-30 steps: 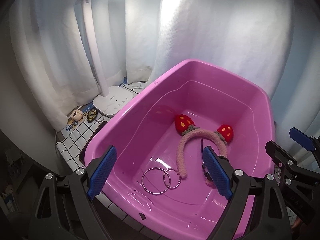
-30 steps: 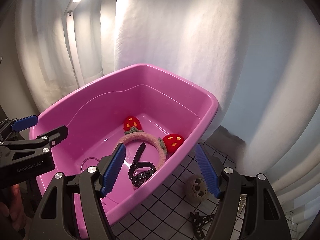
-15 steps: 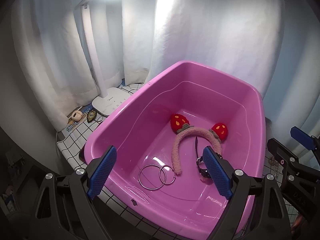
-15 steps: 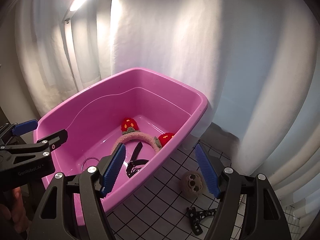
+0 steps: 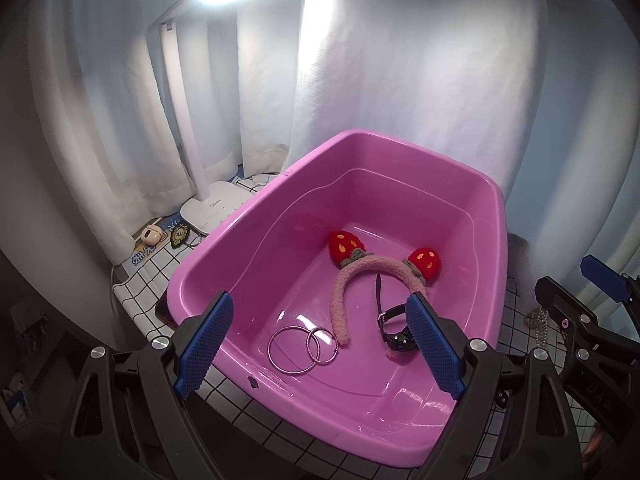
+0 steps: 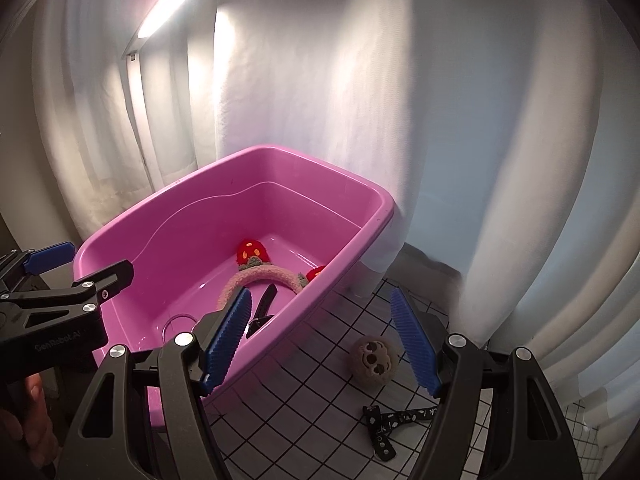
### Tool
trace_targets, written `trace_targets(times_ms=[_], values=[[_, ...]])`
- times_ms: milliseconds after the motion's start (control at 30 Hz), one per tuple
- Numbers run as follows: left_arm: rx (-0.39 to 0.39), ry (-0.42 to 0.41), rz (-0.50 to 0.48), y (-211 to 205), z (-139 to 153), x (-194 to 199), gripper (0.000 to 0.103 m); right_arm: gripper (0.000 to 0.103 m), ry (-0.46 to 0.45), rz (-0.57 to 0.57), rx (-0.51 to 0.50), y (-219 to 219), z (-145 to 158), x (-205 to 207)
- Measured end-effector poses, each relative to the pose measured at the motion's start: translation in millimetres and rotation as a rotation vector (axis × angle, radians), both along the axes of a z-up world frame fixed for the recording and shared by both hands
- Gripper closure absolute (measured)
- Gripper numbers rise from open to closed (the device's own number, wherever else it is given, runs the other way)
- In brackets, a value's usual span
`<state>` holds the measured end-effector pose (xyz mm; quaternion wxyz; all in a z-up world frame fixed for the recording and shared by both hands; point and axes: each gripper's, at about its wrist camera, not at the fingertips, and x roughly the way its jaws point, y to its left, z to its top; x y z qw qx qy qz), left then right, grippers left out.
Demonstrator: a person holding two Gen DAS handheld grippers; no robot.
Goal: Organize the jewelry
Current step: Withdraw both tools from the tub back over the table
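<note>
A pink plastic tub (image 5: 224, 252) stands on the checked table and also shows in the right wrist view (image 6: 120, 228). In it lie a fuzzy pink headband with red strawberries (image 5: 360, 272), two silver bangles (image 5: 304, 346) and a black watch (image 5: 390, 328). My left gripper (image 5: 320, 344) is open and empty above the tub's near side. My right gripper (image 6: 332, 340) is open and empty above the tub's right rim. On the table right of the tub lie a brown plush face clip (image 6: 374, 360) and a black printed ribbon (image 6: 388, 420).
A white desk lamp (image 5: 212, 204) stands left of the tub, with small trinkets (image 5: 160, 236) beside its base. White curtains hang behind. A pearl strand (image 5: 540, 328) lies on the table right of the tub.
Both grippers have pulled back and up from the tub, so it looks smaller and farther. The right gripper has shifted right, over the table. The items in the tub have not moved.
</note>
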<state>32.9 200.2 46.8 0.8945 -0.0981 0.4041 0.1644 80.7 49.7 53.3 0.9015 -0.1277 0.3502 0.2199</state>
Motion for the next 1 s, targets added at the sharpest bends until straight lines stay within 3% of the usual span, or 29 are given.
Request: trace_targets(times_ms=[500,1000], values=[[-0.013,-0.033,-0.104,-44.9,15.6,-5.4,0.017,0.034,-0.02,-0.108,0.021,-57.8,9.9,-20.8],[-0.059,-0.019,-0.289,-128.9,11.4,-5.5,0.016,0.034,0.023,-0.35,0.031,-174.7,-8.5,-41.7]])
